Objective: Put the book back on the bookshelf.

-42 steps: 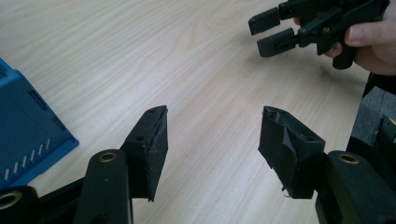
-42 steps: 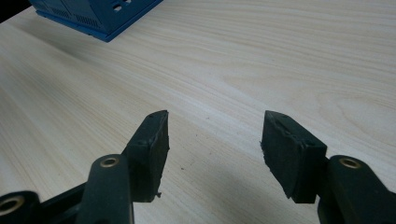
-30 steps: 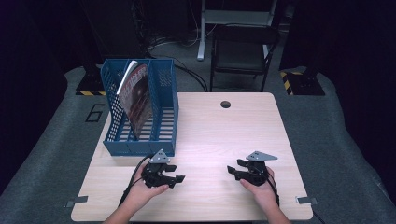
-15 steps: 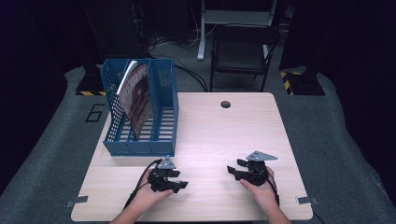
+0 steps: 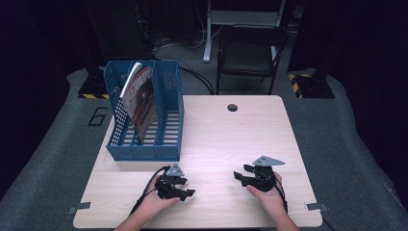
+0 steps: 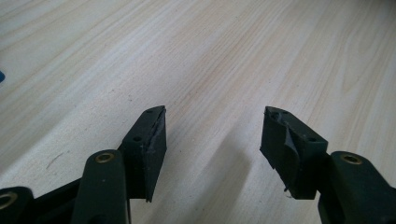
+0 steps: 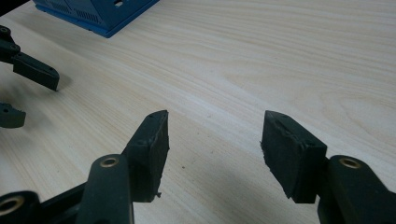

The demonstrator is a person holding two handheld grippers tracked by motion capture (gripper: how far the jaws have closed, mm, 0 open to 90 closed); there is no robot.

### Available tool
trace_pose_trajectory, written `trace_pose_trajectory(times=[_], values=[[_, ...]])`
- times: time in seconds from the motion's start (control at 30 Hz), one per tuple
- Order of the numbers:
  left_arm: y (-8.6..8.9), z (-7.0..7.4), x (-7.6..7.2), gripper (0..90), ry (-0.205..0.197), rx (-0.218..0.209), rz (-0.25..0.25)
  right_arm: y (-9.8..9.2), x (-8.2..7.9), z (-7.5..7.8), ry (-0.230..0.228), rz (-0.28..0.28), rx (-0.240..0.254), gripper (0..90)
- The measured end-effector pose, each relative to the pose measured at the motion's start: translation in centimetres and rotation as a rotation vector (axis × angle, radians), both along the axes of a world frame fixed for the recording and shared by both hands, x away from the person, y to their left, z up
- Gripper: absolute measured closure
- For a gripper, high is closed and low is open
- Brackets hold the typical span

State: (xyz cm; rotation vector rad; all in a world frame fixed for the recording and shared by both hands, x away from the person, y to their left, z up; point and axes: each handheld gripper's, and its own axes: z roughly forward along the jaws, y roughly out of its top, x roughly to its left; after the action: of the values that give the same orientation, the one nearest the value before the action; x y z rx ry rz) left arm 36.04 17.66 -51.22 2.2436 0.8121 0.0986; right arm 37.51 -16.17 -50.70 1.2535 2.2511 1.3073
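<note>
Setting: I log this as a lab or recording studio. I note a light wooden table (image 5: 240, 134) on grey floor padding (image 5: 337, 144), black-curtained surroundings, hazard-striped stand bases (image 5: 308, 84), floor cables.

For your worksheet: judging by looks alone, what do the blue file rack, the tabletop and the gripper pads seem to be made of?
Blue file rack: probably moulded plastic, matt, with slotted and perforated walls. Table: pale wood-grain surface, likely laminate or veneer; a smooth, faint sheen. Left gripper pads: black, dull, seemingly rubber or foam, with frayed, worn edges.
</note>
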Motion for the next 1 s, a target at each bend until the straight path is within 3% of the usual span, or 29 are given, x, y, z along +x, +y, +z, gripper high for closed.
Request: trace_pose_trajectory(times=[0.07, 0.23, 0.3, 0.73, 1.0], values=[[0.14, 0.02, 0.1, 40.6, 0.012, 0.006, -0.01, 0.03, 0.02, -0.03, 0.003, 0.001, -0.002, 41.2], [0.08, -0.12, 0.09, 39.7, 0.003, 0.0, 0.005, 0.01, 0.06, -0.07, 0.005, 0.003, 0.0, 41.2], [0.13, -0.09, 0.12, 39.6, -0.011, 0.019, -0.006, 0.04, 0.08, -0.08, 0.005, 0.005, 0.0, 41.2], [-0.17, -0.13, 0.04, 39.4, -0.018, 0.032, -0.027, 0.03, 0.18, -0.04, -0.001, 0.017, -0.012, 41.2], [-0.2, -0.17, 0.06, 39.1, -0.003, 0.013, -0.019, 0.23, 0.27, -0.17, 0.003, 0.032, -0.032, 41.2]])
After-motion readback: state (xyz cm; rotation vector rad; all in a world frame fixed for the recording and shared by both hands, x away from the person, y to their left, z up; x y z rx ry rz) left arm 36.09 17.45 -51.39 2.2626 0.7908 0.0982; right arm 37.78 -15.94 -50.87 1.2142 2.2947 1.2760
